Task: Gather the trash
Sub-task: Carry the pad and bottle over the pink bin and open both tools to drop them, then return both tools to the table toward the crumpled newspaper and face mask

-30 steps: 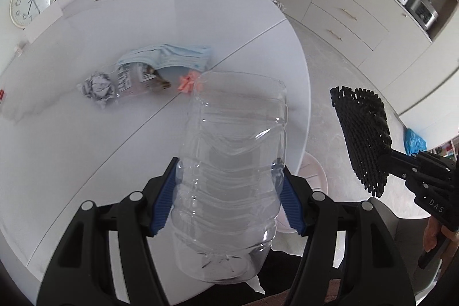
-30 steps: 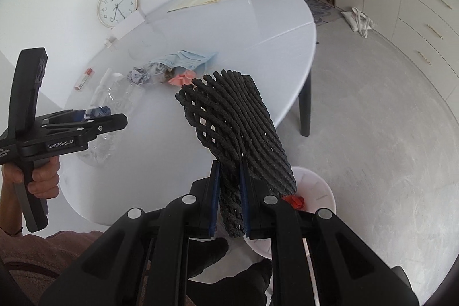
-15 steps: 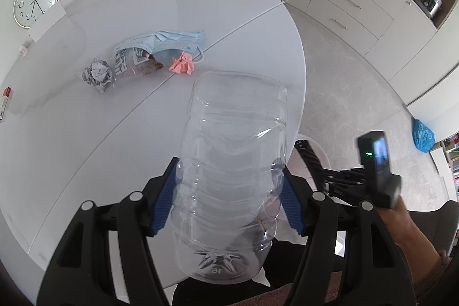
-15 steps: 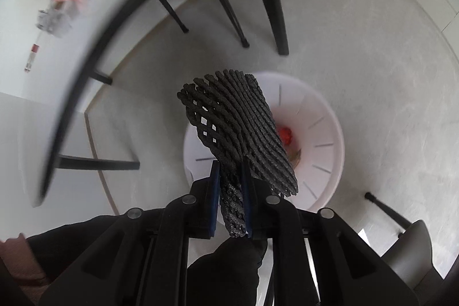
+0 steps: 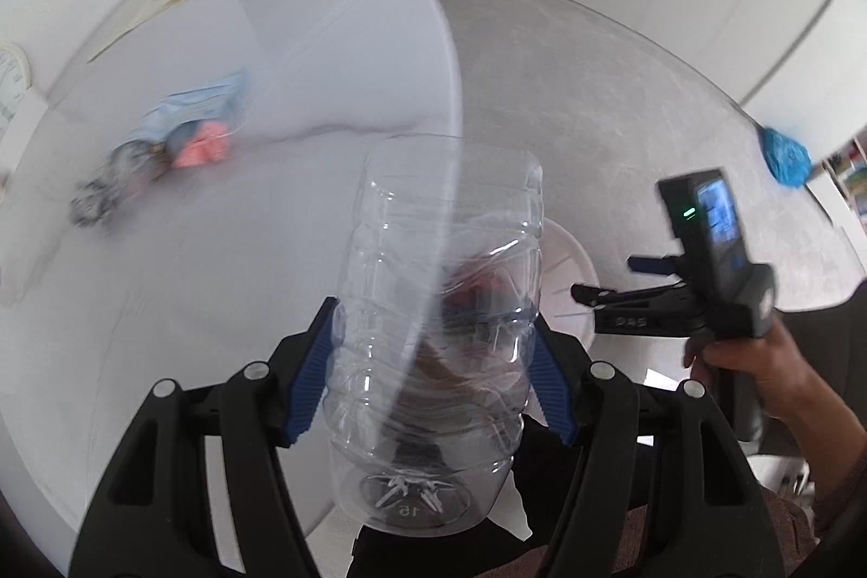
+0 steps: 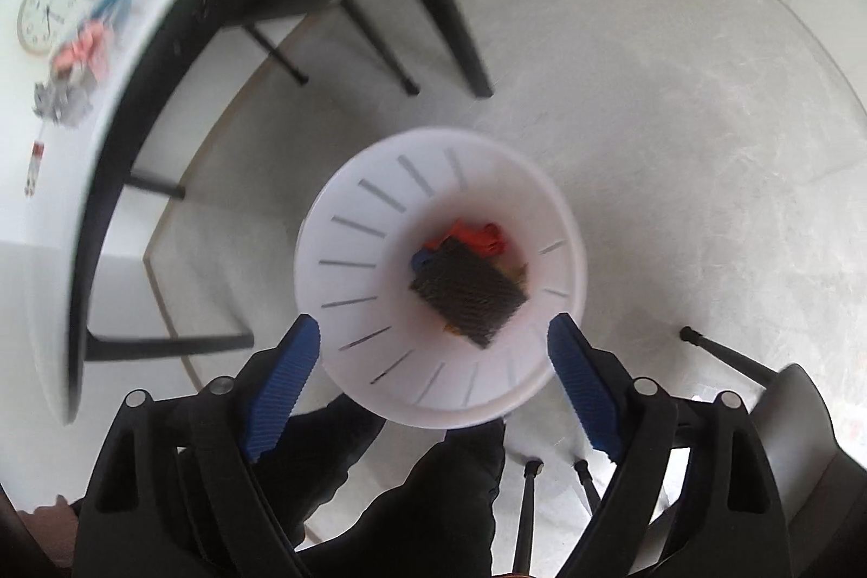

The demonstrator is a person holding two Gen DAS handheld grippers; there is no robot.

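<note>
Right tool (image 6: 433,361) points steeply down over the white bin (image 6: 347,264), jaws opening, nothing between them; black mesh (image 6: 468,293) lies inside the bin. Left tool (image 5: 433,372), tilted down, clamps the clear bottle (image 5: 433,334) at the worktop (image 5: 217,253) edge, bin at three o'clock.

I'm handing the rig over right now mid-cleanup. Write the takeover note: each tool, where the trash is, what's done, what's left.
Left tool: clamped on the clear plastic bottle, held near the table edge, above the white bin.
Right tool: above the bin, jaws opening, nothing between them.
Done: the black mesh sleeve now lies in the bin, on top of red and other scraps.
Left: drop the bottle into the bin, then fetch what remains on the table: the blue face mask, the pink scrap and the crumpled paper.
</note>
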